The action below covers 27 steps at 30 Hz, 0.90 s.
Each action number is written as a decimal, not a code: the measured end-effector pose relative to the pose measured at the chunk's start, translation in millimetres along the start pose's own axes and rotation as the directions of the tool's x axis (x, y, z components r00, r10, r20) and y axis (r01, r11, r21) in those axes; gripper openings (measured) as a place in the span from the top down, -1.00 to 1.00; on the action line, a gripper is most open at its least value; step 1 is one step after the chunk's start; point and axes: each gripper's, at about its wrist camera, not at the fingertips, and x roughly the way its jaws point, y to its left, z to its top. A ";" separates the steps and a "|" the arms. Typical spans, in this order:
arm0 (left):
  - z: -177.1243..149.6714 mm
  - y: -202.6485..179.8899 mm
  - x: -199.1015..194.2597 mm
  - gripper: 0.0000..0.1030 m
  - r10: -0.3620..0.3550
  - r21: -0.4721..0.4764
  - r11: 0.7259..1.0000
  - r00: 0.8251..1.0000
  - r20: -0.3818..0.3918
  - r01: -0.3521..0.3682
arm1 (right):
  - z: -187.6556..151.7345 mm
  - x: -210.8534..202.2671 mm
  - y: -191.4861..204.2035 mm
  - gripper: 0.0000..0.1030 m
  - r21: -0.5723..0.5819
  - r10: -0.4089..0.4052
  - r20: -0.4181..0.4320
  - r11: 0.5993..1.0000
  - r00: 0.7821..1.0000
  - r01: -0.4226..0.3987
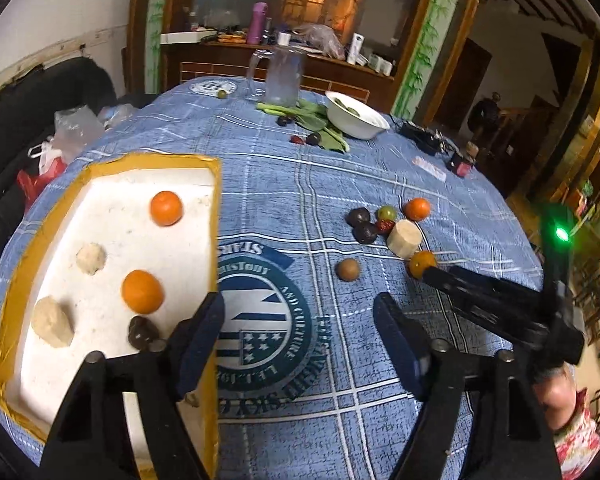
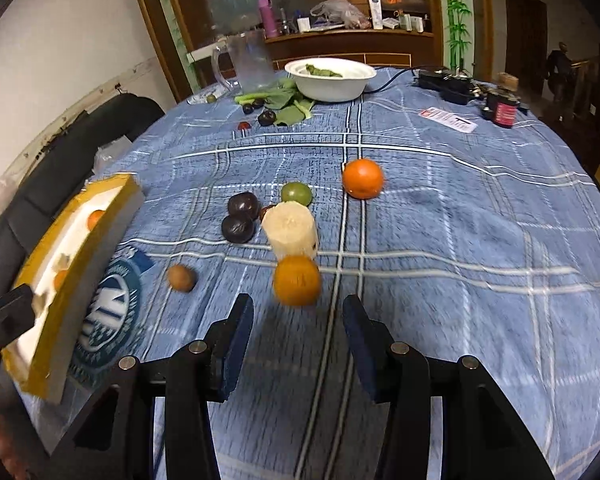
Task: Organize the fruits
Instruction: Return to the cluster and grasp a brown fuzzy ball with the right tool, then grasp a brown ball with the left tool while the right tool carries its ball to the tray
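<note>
While your left gripper point(image 1: 298, 320) hangs with its jaws spread wide and nothing between them, it sits over the blue tablecloth point(image 1: 300, 184) just beside the right wall of the yellow-rimmed foam tray point(image 1: 112, 160). Inside that tray you already have two oranges point(image 1: 166, 208), two pale peeled pieces point(image 1: 52, 321) and one dark fruit point(image 1: 142, 332). Your right gripper point(image 2: 298, 320) is also spread apart and holds nothing; its fingers point(image 2: 240, 332) point at the nearest orange point(image 2: 297, 280), which lies on the cloth just ahead of the tips, not between them. Touching that orange from behind stands a pale banana chunk point(image 2: 290, 230). Near it you have two dark plums point(image 2: 240, 218), a green fruit point(image 2: 296, 193) and another orange point(image 2: 362, 178) farther back. A small brown fruit point(image 2: 182, 277) lies apart, between the cluster and the tray. At the far edge stand a white bowl point(image 2: 330, 76) and a clear jug point(image 2: 248, 62).
</note>
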 end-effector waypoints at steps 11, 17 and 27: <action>12.4 -43.7 73.6 -0.37 0.020 0.122 0.992 0.996 -0.089 -0.009 | 7.0 30.4 2.3 0.40 -0.044 -0.004 -0.002 0.999 1.000 0.004; 17.1 -41.1 99.0 0.02 0.018 0.128 0.992 0.992 -0.124 -0.002 | 7.3 24.7 -11.9 0.40 0.013 0.021 0.024 1.000 0.999 -0.021; 12.5 -47.4 112.6 0.40 0.029 0.153 0.988 0.994 -0.108 -0.012 | 9.3 24.0 -17.4 0.40 0.025 0.022 0.022 0.999 1.000 -0.023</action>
